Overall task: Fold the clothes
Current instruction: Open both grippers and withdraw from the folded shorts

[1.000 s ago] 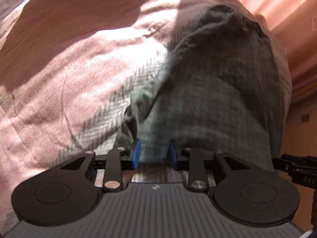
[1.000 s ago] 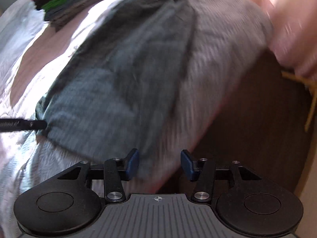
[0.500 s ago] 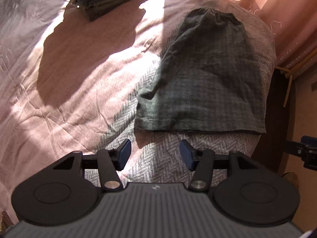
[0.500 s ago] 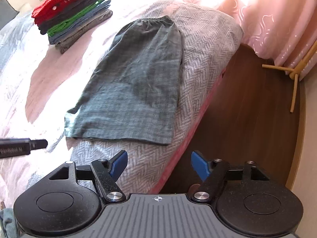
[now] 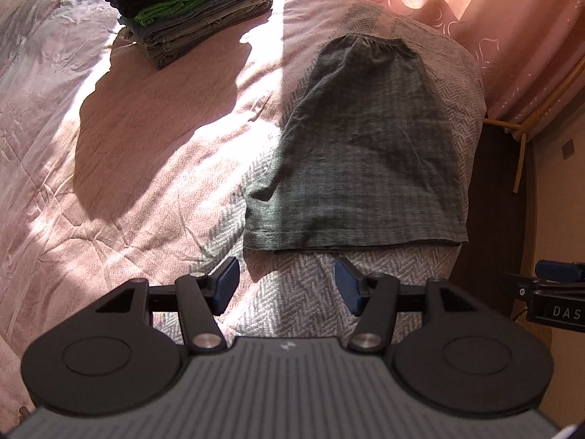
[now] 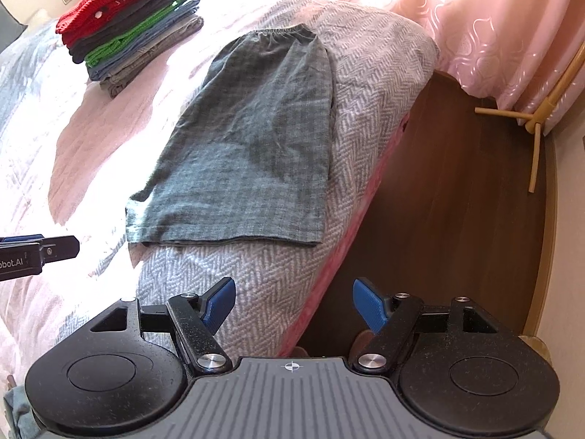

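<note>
A grey-green checked garment (image 5: 365, 153) lies flat on the bed with its elastic waistband at the far end and its hem toward me. My left gripper (image 5: 286, 269) hovers above the blanket just short of the hem's left part; its jaws are opening, with nothing between them. In the right wrist view the same garment (image 6: 248, 153) lies ahead and to the left. My right gripper (image 6: 294, 287) stands open and empty over the bed's edge, short of the hem's right corner. Each view catches the other gripper's tip at its side.
A stack of folded clothes (image 6: 131, 36), red on top, sits at the far left of the bed. A grey herringbone blanket (image 5: 310, 300) lies over the pink bedspread (image 5: 128, 146). Right of the bed are a dark wooden floor (image 6: 457, 201), pink curtains (image 6: 493, 36) and a cane frame (image 6: 533, 120).
Both grippers let go of the garment's hem, opened and rose away from it. The garment now lies flat on the bed, and the folded stack has come into view.
</note>
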A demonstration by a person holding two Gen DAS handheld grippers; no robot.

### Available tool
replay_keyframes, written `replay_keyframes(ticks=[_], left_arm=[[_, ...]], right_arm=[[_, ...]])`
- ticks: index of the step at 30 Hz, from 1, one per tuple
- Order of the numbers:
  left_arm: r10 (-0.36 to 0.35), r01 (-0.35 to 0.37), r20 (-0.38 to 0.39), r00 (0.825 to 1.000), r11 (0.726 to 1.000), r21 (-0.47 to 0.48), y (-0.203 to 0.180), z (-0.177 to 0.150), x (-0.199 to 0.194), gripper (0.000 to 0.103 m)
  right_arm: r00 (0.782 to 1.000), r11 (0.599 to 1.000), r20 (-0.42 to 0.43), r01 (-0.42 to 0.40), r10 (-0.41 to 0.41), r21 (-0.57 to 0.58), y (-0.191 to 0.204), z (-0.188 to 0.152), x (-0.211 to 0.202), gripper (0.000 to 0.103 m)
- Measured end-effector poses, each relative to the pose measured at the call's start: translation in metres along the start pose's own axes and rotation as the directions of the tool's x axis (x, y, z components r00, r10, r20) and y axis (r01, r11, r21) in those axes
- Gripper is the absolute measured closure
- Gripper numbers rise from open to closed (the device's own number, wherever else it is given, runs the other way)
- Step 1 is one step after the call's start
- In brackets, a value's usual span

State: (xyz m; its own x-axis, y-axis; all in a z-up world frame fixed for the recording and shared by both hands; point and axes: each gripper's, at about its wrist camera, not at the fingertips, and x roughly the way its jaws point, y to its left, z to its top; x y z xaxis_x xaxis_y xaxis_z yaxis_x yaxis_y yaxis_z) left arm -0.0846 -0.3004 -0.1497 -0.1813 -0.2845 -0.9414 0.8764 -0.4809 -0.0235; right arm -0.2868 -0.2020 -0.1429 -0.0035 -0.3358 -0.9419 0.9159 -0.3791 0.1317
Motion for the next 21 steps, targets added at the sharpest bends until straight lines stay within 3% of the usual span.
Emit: replay_keyframes(ticks=[6, 11, 14, 17, 21], left_arm=[[-0.015, 0.015, -0.016, 1.000, 1.000, -0.003, 0.010, -0.001, 0.016, 0.046], [-0.086, 0.084, -0.012, 0.996, 0.994, -0.075, 0.044, -0.003, 0.040, 0.045], [-0.138, 0.137, 0.004, 0.990, 0.983, -0.122, 0.068, -0.001, 0.056, 0.045], [-0.214, 0.215, 0.027, 0.976, 0.958, -0.189, 0.090, 0.004, 0.076, 0.046], [-0.326, 0.324, 0.045, 0.944, 0.895, -0.306, 0.115, 0.008, 0.114, 0.049]], right_arm=[[1.000, 1.000, -0.017, -0.007, 0.007, 0.018, -0.007, 0.000, 0.008, 0.029], [0.999, 0.996, -0.007, -0.046, 0.047, 0.076, -0.027, -0.003, 0.018, 0.029], [0.994, 0.983, 0.007, -0.112, 0.112, 0.145, -0.044, -0.003, 0.028, 0.029], [0.982, 0.959, 0.025, -0.188, 0.187, 0.211, -0.061, 0.000, 0.041, 0.029], [0.953, 0.907, 0.074, -0.303, 0.294, 0.294, -0.083, 0.008, 0.065, 0.029]])
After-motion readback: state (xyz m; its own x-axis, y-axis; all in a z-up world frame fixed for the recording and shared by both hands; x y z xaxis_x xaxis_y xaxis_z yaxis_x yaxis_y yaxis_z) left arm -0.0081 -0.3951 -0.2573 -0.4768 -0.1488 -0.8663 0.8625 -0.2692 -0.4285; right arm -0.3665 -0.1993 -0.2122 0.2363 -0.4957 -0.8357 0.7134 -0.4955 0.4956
